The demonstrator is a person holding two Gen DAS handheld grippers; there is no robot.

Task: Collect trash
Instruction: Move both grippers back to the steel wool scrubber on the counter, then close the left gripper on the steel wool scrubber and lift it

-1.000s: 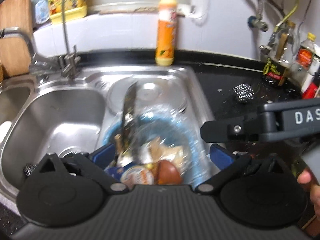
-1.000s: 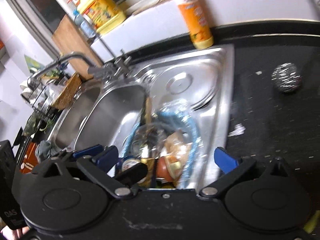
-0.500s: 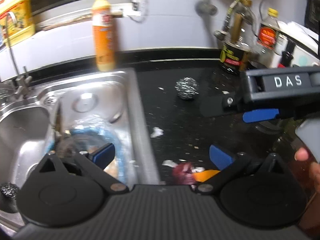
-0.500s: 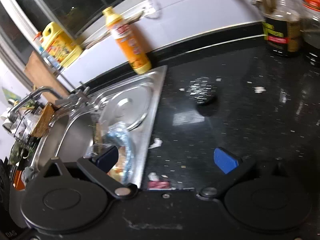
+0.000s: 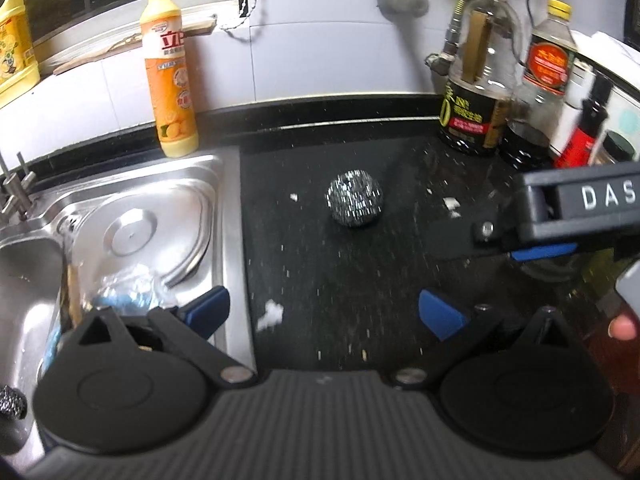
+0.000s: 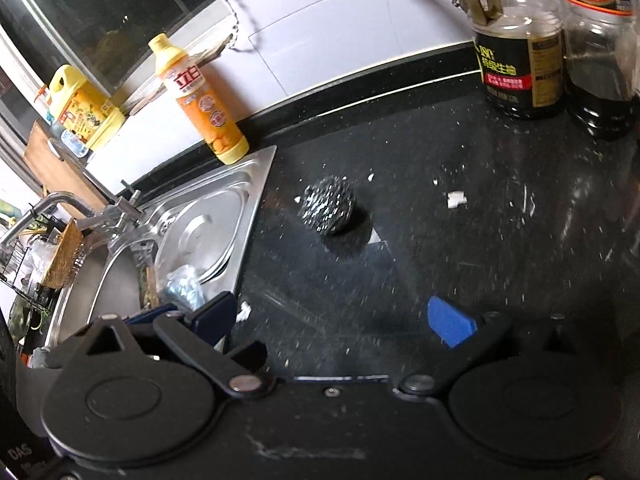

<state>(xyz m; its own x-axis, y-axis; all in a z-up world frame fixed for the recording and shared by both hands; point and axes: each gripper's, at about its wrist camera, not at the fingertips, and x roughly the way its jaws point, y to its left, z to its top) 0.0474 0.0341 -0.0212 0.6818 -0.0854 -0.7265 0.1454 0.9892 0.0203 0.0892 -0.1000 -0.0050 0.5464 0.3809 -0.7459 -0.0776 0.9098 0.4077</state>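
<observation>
The left gripper (image 5: 324, 314) hangs over the black counter (image 5: 360, 272) with its blue-padded fingers spread wide and nothing between them. The right gripper (image 6: 332, 316) stands the same way, fingers far apart and empty; in the left wrist view it also shows from the side at the right edge, a fingertip of the person's hand (image 5: 622, 326) beneath it

Between the left gripper's pads lies a crumpled white scrap (image 5: 271, 314), close to the sink's steel rim. In the right wrist view this scrap (image 6: 243, 311) peeks out just beside the left-hand pad. A smaller white scrap (image 5: 450, 203) lies farther back on the counter, and tiny pale crumbs are scattered all over the dark surface

A steel wool ball (image 5: 355, 199) sits in the middle of the counter, apart from both grippers. To the left is the stainless sink (image 5: 224, 208), with a clear plastic bag (image 5: 128, 288) with blue in it on the drainer part. An orange dish soap bottle (image 5: 171, 72) stands upright at the sink's back corner against the white wall. At the far right of the counter stand dark sauce bottles (image 5: 476, 80), close together
</observation>
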